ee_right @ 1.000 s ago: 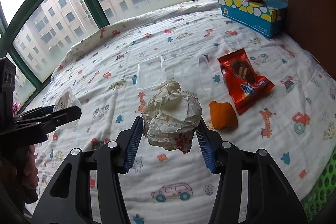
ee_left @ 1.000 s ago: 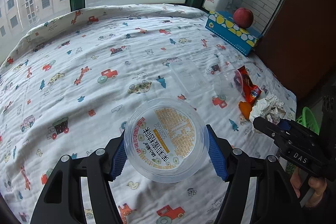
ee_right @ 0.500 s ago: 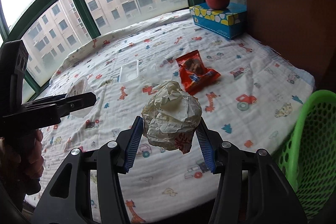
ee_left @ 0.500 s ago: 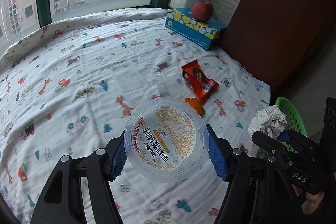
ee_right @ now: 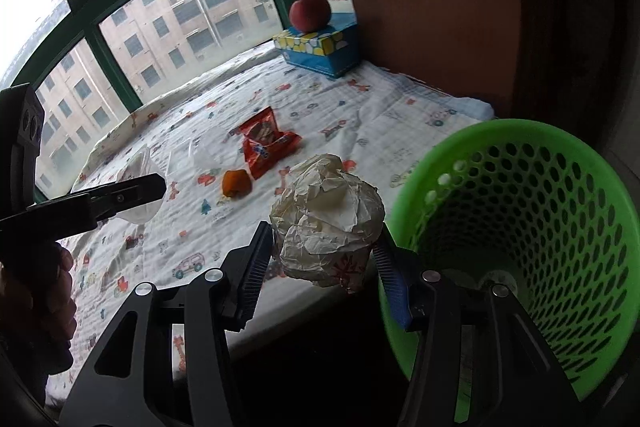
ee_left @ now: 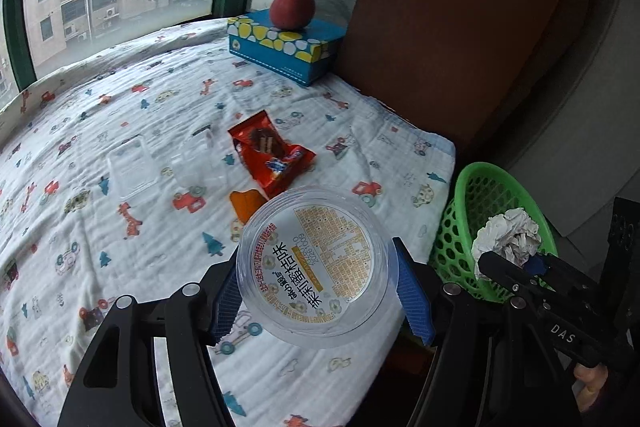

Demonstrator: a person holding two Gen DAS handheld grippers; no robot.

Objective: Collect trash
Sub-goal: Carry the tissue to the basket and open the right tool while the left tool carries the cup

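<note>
A: Start with the largest item. What does each view give?

B: The bed point(ee_left: 160, 131), under a cartoon-print sheet, fills both views. The right wrist view alone shows inside the green bin point(ee_right: 520, 227): perforated wall, standing on the floor just off the bed's near right corner. The left wrist view shows only the bin's rim and outer mesh point(ee_left: 460, 227), partly behind the right gripper point(ee_left: 516, 267).

A: Further back?

B: A blue box point(ee_left: 280, 47) at the far right of the bed, an apple point(ee_left: 292, 9) on top of it. Mid-bed, a red wrapper point(ee_left: 272, 155) and, just nearer, an orange scrap point(ee_left: 246, 201). The left view also shows a clear tray point(ee_left: 130, 167) left of the wrapper.

A: The tools?

B: The left gripper point(ee_left: 316, 283) is clamped on a clear tub point(ee_left: 314, 267), label facing the camera, held over the bed's near edge, left of the bin. The right gripper point(ee_right: 324, 259) is clamped on a paper ball point(ee_right: 326, 219), pads pressing both sides, just left of the bin's rim and not yet above its opening.

A: Anything else?

B: A hand point(ee_right: 40, 287) on the left gripper's handle, at the right view's left edge.
</note>
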